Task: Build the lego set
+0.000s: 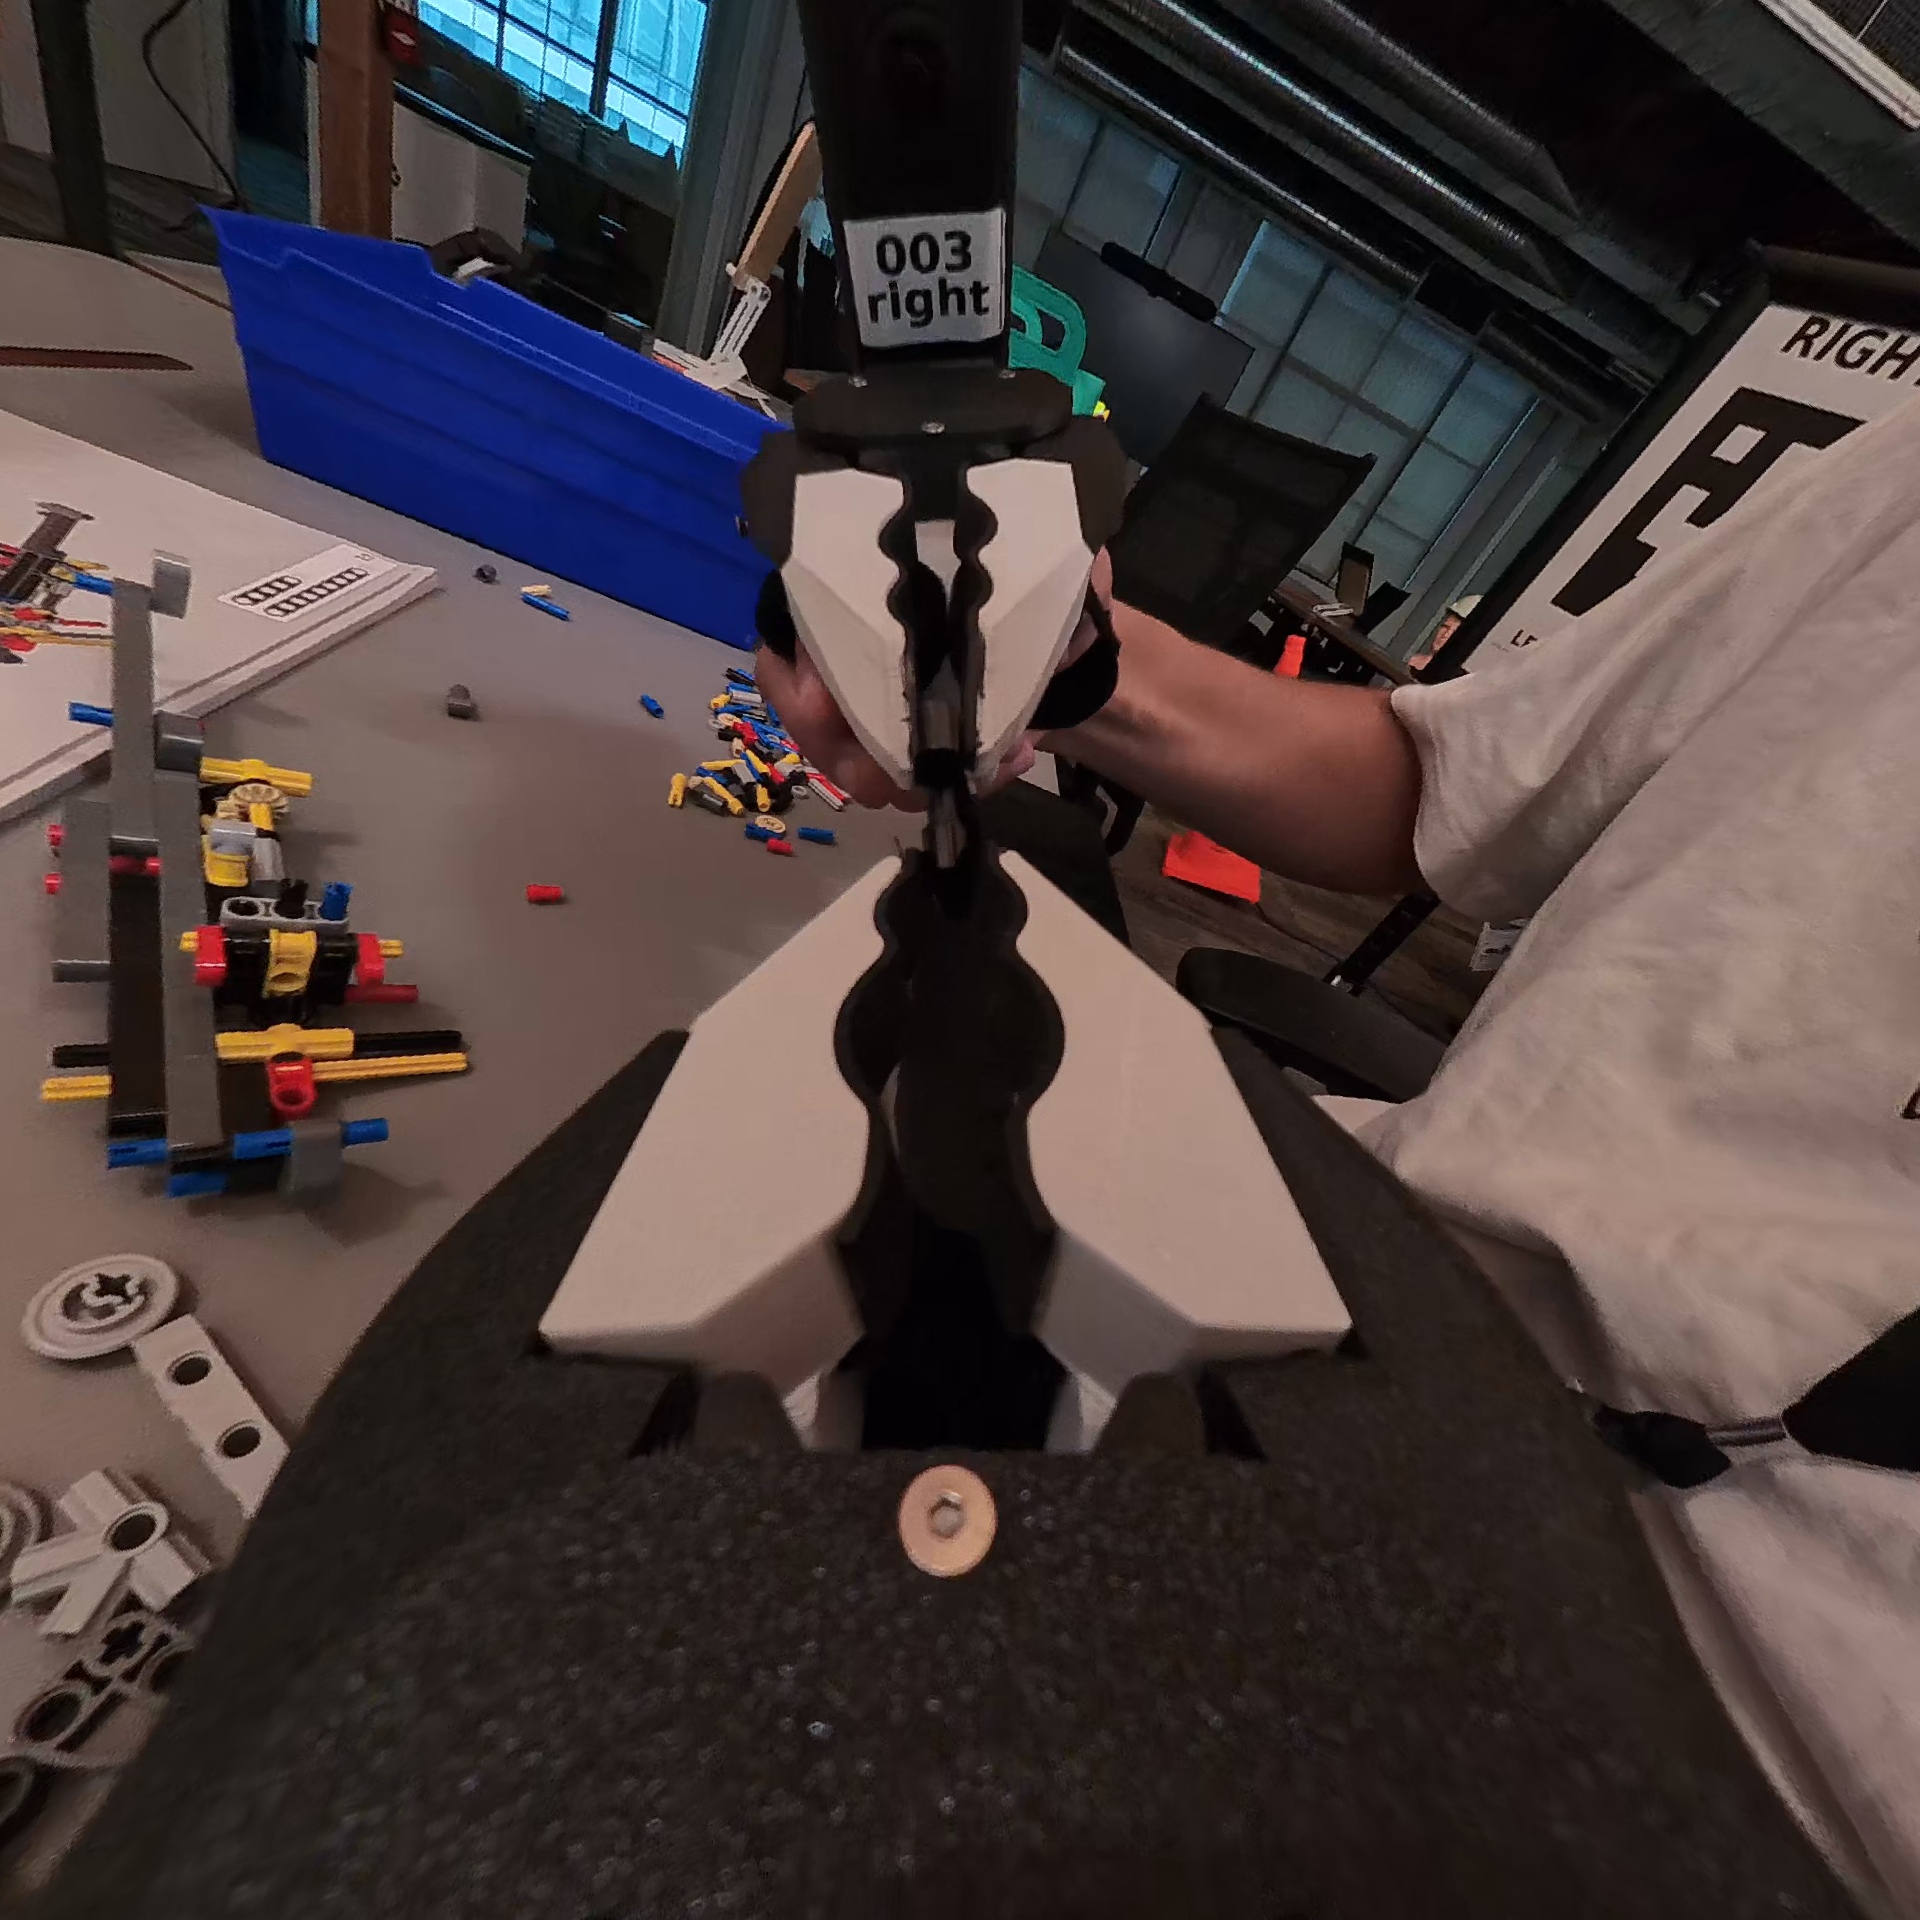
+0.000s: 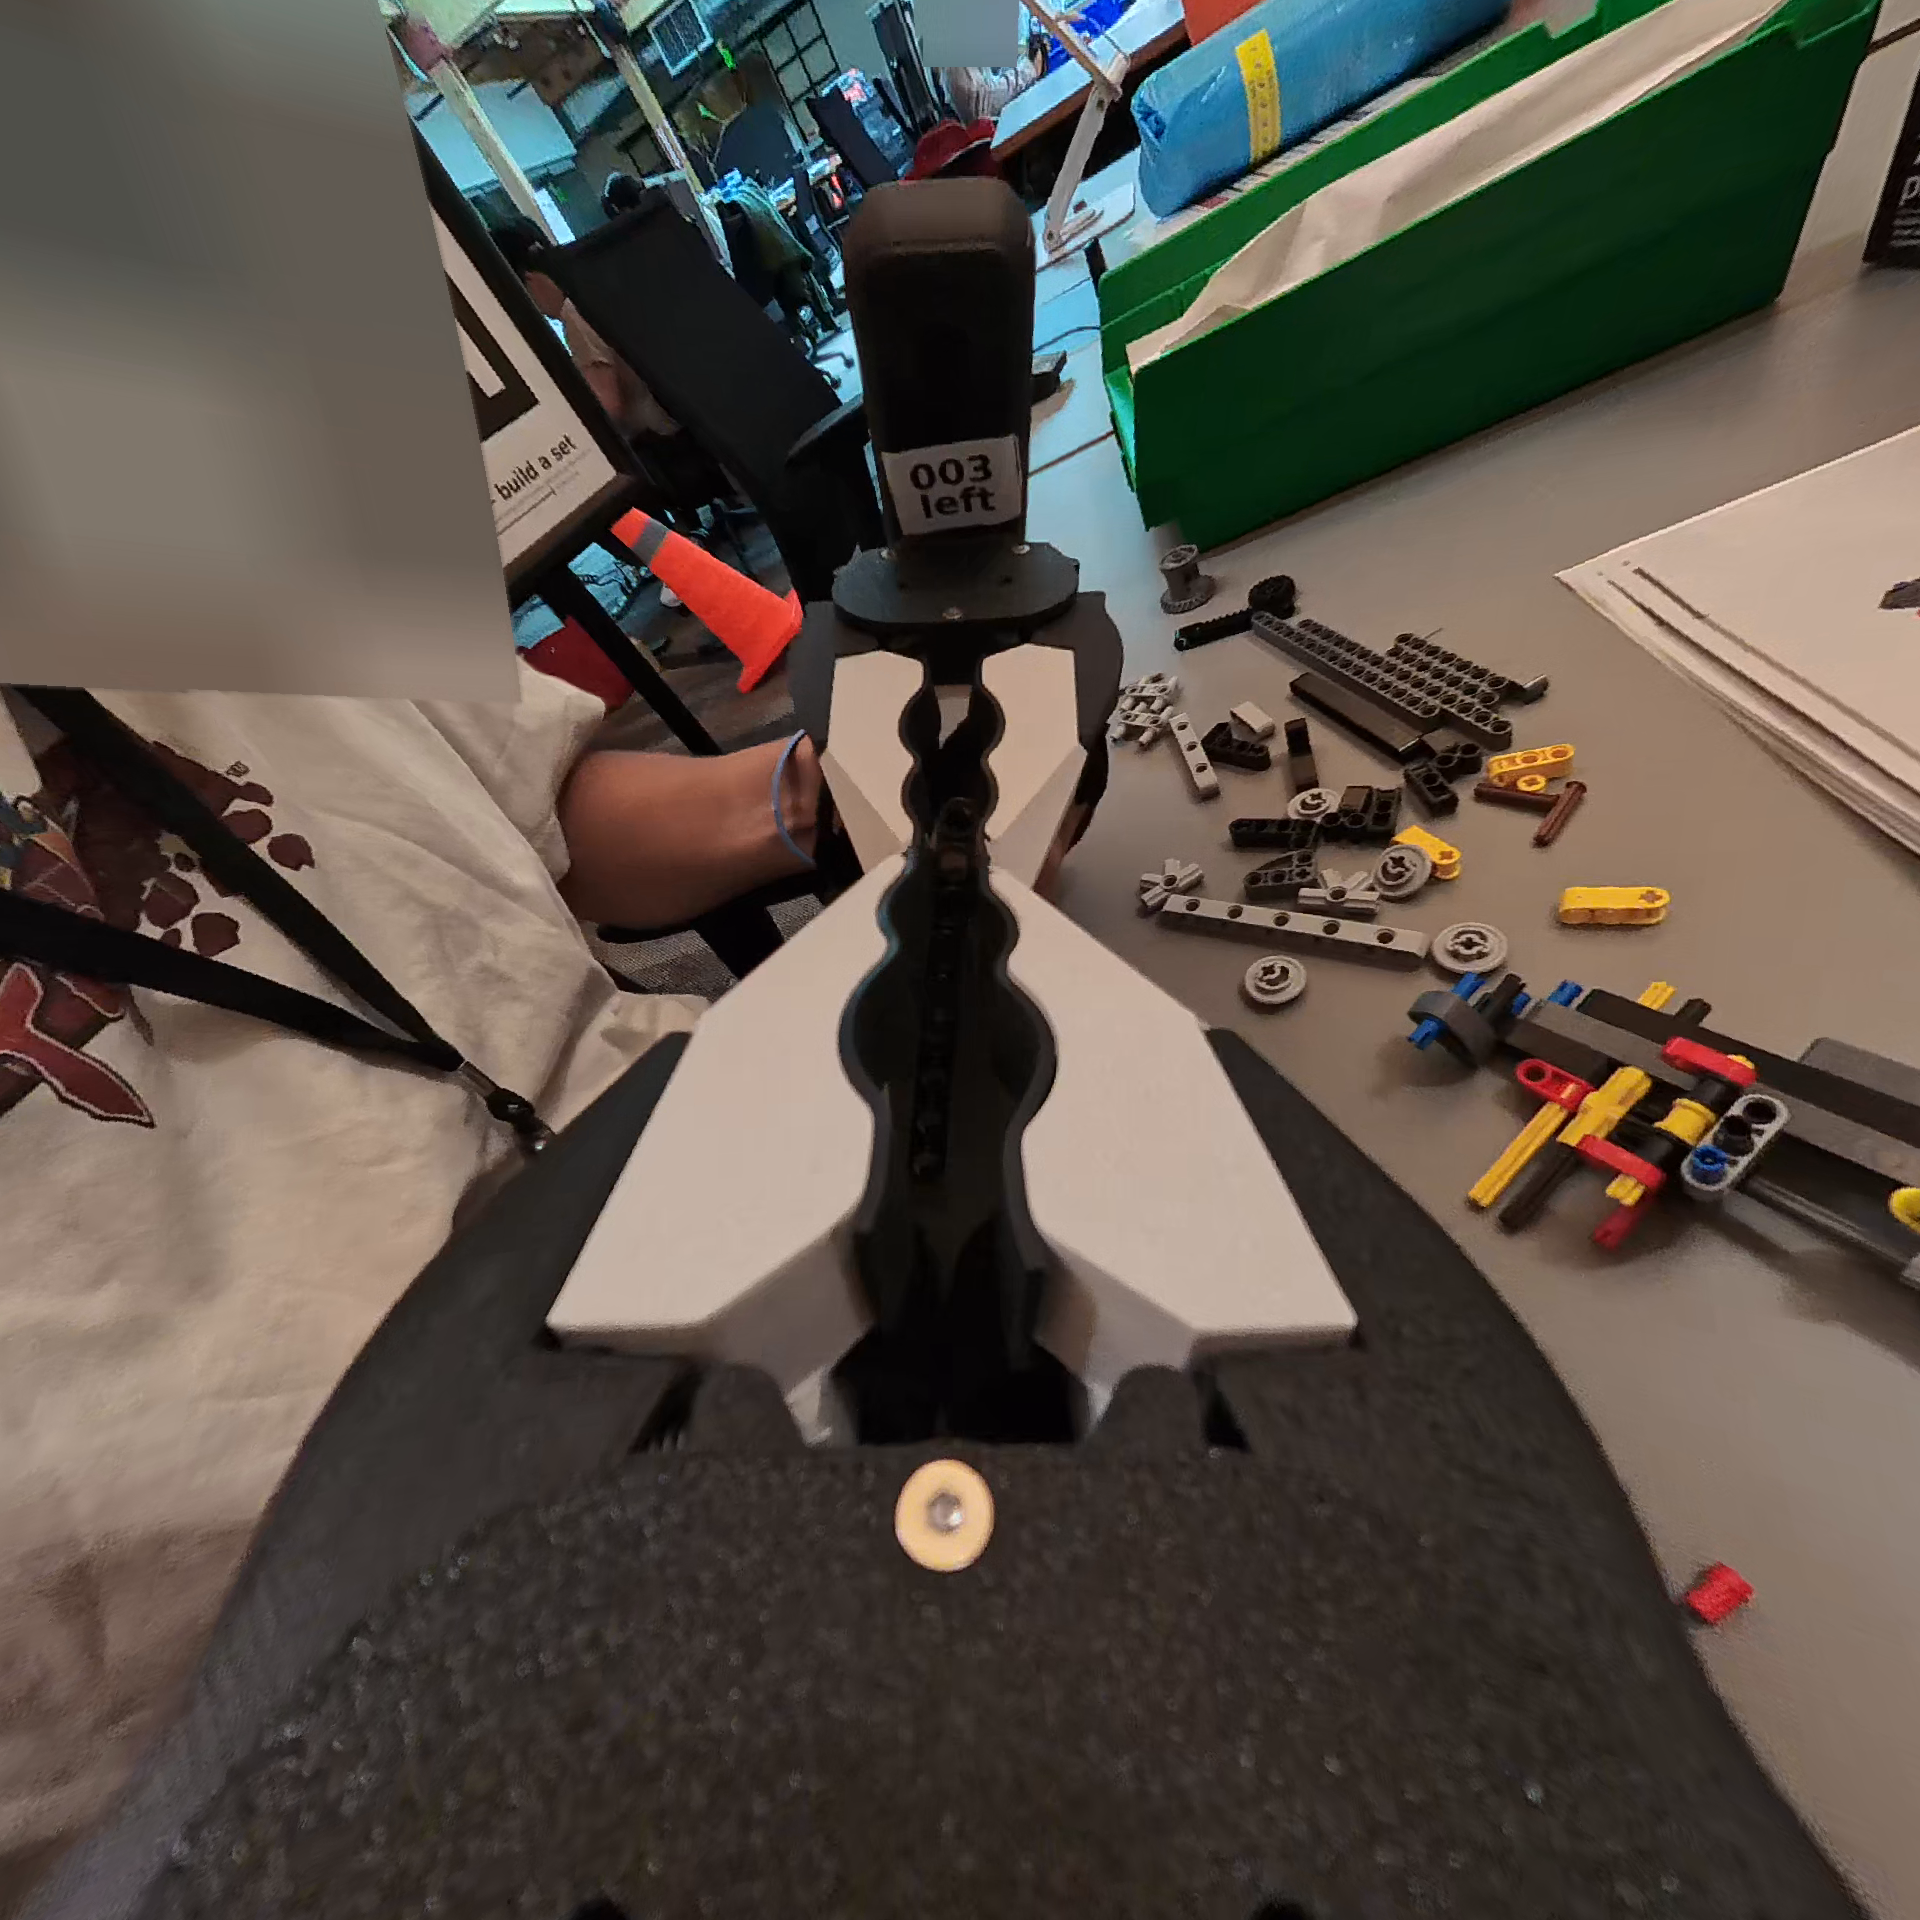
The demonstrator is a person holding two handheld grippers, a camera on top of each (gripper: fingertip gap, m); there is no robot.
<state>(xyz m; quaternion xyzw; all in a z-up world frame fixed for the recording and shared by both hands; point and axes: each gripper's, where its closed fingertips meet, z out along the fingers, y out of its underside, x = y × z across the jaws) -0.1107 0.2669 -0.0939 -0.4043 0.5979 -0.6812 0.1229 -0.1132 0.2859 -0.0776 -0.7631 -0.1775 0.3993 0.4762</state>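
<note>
My two grippers meet tip to tip in the air past the table's near edge. My right gripper (image 2: 948,868) is shut on a long black beam with holes (image 2: 935,1039) that lies along its jaws. The beam's end (image 1: 945,826) sticks out and reaches my left gripper (image 1: 948,871), which is shut on that end. In the left wrist view the right gripper (image 1: 940,774) points at me, and in the right wrist view the left gripper (image 2: 951,821) does the same. The half-built model (image 1: 208,935) of grey, black, yellow and red parts lies on the grey table; it also shows in the right wrist view (image 2: 1662,1101).
Small pins lie in a pile (image 1: 748,758), and grey and black beams and discs are scattered (image 2: 1351,790). A blue bin (image 1: 468,416), a green bin (image 2: 1455,312) and the instruction booklet (image 1: 208,603) sit farther back. A red pin (image 1: 543,891) lies loose. The person's white shirt (image 1: 1662,935) is close. The tips of both grippers are at nearly the same place. Both grippers' tips are roughly 20 cm from the red pin (image 1: 543,891).
</note>
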